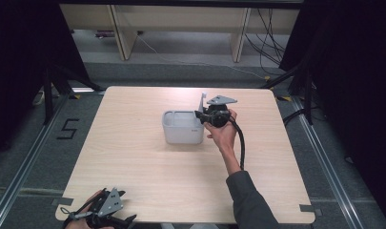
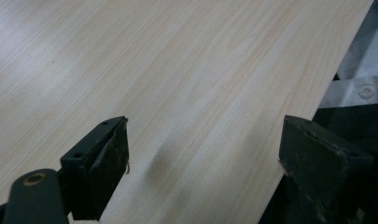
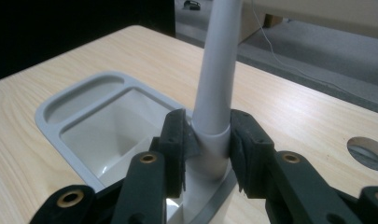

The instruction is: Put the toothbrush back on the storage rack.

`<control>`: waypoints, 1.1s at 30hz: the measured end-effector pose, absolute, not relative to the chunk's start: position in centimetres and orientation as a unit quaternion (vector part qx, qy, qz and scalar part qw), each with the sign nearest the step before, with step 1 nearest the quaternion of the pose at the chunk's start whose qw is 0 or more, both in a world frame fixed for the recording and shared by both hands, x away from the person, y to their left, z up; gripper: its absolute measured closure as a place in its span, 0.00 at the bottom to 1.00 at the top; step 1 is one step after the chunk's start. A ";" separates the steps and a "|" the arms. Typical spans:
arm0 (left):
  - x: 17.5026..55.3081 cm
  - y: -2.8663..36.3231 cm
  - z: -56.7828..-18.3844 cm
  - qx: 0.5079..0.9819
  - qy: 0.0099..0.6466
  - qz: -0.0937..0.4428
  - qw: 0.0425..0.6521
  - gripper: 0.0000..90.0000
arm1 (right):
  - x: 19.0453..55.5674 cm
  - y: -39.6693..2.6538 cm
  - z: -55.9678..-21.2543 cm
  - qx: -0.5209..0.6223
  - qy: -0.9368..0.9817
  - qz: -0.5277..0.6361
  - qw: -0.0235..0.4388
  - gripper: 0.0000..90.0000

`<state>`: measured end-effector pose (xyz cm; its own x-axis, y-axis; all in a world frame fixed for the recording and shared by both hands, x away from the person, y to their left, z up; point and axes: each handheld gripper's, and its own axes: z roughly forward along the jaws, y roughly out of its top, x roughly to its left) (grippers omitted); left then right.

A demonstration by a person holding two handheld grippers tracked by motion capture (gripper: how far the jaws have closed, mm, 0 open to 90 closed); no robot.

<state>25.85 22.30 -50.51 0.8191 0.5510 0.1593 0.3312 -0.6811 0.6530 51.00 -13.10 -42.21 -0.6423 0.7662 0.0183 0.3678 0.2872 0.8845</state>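
In the high view I see my right gripper (image 1: 198, 116) just right of the middle of the frame, at the right rim of a grey bin (image 1: 182, 127) that sits near the centre of the wooden table (image 1: 133, 157). A pale grey pole (image 1: 201, 102) stands up from that rim, roughly upright, and the jaws are pinched on its lower part. The right gripper view confirms it: the right gripper (image 3: 207, 140) sits low in the middle of the frame, its black pads pressed on either side of the pole (image 3: 215, 79), which runs up out of the top edge. The bin (image 3: 79, 112) fills the left half there, with a shallow ledge along its far side and a deeper well nearer me. My left gripper (image 1: 105, 212) rests in the lower left corner of the high view, at the near table edge, well apart from the bin. In the left gripper view the left gripper (image 2: 203, 154) has its jaws spread wide over bare wood, nothing between them.
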 end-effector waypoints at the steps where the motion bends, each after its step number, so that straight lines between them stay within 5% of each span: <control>1: 25.8 22.3 -50.5 0.901 0.242 0.177 0.313 0.17 | 50.8 -13.1 -42.0 0.377 0.772 0.471 0.202 0.75; 33: 25.9 22.3 -50.5 0.903 0.234 0.174 0.317 0.17 | 50.3 -14.0 -41.0 0.371 0.762 0.485 0.218 0.63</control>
